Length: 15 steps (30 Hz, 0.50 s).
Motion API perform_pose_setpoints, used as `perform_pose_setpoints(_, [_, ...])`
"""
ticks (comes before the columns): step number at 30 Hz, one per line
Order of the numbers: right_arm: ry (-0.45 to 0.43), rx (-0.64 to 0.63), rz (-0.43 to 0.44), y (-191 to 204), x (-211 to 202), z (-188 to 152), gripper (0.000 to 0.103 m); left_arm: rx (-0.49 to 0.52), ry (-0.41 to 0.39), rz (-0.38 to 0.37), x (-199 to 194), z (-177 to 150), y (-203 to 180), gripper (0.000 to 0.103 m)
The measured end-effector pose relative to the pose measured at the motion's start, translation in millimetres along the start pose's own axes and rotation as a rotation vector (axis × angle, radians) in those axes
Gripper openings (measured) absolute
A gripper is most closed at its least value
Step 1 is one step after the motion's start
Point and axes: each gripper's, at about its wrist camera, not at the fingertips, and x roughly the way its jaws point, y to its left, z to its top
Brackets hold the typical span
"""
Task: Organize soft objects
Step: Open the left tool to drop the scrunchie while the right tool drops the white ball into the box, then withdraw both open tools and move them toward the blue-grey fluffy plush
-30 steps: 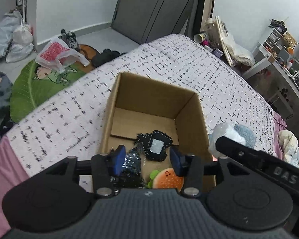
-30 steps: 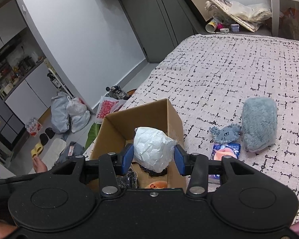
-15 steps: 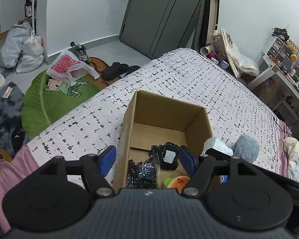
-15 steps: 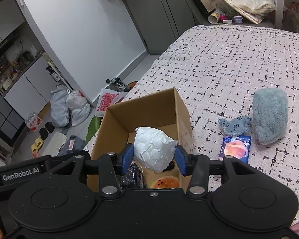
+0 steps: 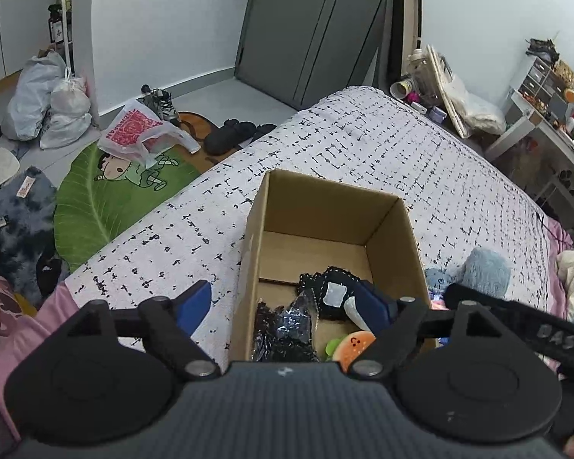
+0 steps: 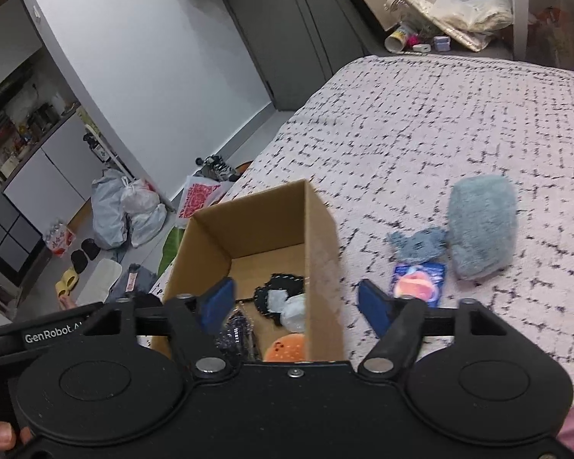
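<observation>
A cardboard box (image 5: 333,210) (image 6: 321,237) stands on the speckled bedspread. Inside lie a black lace piece (image 5: 336,294), a shiny dark packet (image 5: 283,329), an orange burger plush (image 5: 354,346) (image 6: 287,346) and a white crumpled soft thing (image 6: 294,311) (image 5: 354,308). My left gripper (image 5: 287,306) hangs over the box's near end, jaws opening, nothing between them. My right gripper (image 6: 298,306) is above the box's right wall, jaws opening, empty, the white thing lying in the box below. To the right of the box lie a blue fluffy plush (image 6: 482,225), a small blue-grey plush (image 6: 419,243) and a blue packet (image 6: 417,279).
The bed's left edge drops to a floor with a green leaf rug (image 5: 107,195), plastic bags (image 5: 49,103), shoes and slippers (image 5: 233,134). A cluttered desk (image 5: 547,114) stands at the far right. Open bedspread (image 6: 421,122) stretches beyond the box.
The right gripper opened and let go of the white crumpled thing, which now lies in the box. The left gripper also opened wide over the box.
</observation>
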Motion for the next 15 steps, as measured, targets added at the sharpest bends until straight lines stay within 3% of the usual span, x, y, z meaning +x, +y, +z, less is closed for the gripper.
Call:
perform_pose_setpoints(4, [-0.024,-0.017,-0.022,-11.1,-11.9,4.5,0.082,0.017,-0.009,0.005,0.6,-1.5,-6.0,0.088])
perform_pose_setpoints(15, [-0.04,-0.056,0.0,-39.9,-38.1,12.8,0.1,0.029,-0.002,0.031,0.2,-6.4,-23.2,0.092])
